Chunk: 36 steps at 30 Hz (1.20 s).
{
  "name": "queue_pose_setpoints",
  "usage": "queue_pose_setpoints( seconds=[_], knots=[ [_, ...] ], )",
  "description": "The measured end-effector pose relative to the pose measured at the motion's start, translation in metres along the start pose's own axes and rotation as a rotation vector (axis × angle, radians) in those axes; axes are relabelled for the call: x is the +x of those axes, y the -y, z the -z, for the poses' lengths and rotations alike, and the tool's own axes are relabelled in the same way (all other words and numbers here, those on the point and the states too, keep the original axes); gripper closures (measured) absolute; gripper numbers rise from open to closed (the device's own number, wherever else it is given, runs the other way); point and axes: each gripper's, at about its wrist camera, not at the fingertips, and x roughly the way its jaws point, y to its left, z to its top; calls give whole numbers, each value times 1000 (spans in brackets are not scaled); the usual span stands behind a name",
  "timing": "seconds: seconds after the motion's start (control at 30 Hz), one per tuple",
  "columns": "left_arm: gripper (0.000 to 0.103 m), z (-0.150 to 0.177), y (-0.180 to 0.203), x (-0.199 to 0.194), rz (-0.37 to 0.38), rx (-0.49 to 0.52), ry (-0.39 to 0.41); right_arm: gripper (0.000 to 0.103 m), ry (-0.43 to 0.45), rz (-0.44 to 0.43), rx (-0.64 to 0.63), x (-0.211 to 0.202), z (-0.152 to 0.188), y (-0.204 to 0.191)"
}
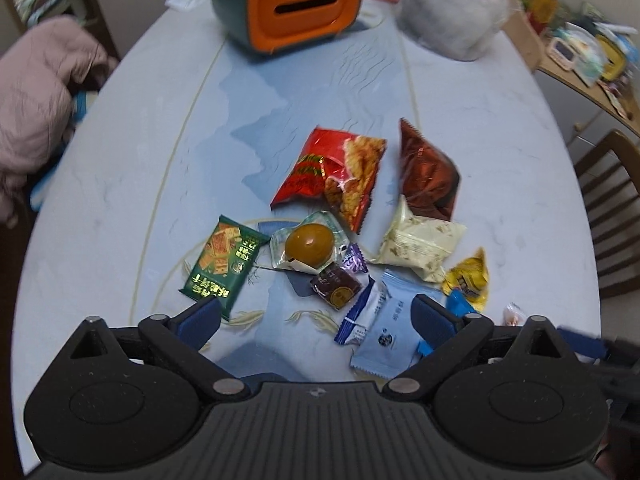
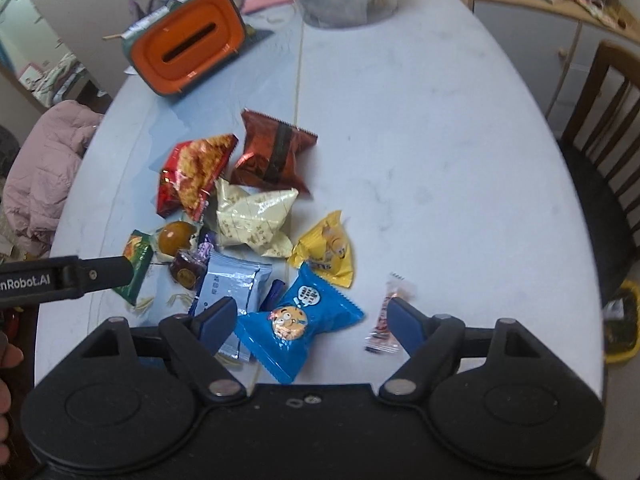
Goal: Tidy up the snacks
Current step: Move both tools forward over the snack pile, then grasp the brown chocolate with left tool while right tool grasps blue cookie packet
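Eleven wrapped snacks (image 2: 256, 220) on tabletop (image 2: 440, 160) (some overlapping); one orange-faced tissue box (image 2: 188, 52); two grippers.

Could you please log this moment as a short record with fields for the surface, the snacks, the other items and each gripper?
surface: pale blue table
snack pile: red chip bag, dark red packet, cream packet, green cracker pack, pale blue packet
nearest right gripper: bright blue cookie packet
apart from pile: small candy wrapper
far end: orange-faced box
left gripper: jaws open, holding nothing
right gripper: jaws open, holding nothing
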Motion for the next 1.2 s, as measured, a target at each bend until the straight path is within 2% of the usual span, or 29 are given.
queue_pose_setpoints(
  seconds=[0.27,0.53,0.7,0.83,0.9,1.0,1.07,1.2],
  knots=[
    [6,-8,0,42,-5,-67,-58,27,-48,20,100,37,0,4],
    [27,-6,-14,77,35,-237,-140,31,-81,28,204,58,2,12],
    [28,-10,-11,83,50,-267,-131,37,-101,2,255,65,3,12],
    [43,-13,-9,92,73,-284,-148,46,-102,-10,282,68,4,12],
    [46,-13,-9,96,79,-293,-152,52,-95,-15,298,67,4,13],
    [52,-13,-13,100,91,-317,-152,56,-93,-24,301,67,4,14],
    [61,-12,-16,101,107,-334,-149,58,-94,-26,298,67,4,15],
    [67,-13,-20,102,103,-352,-143,61,-87,-28,289,67,5,16]
  ],
)
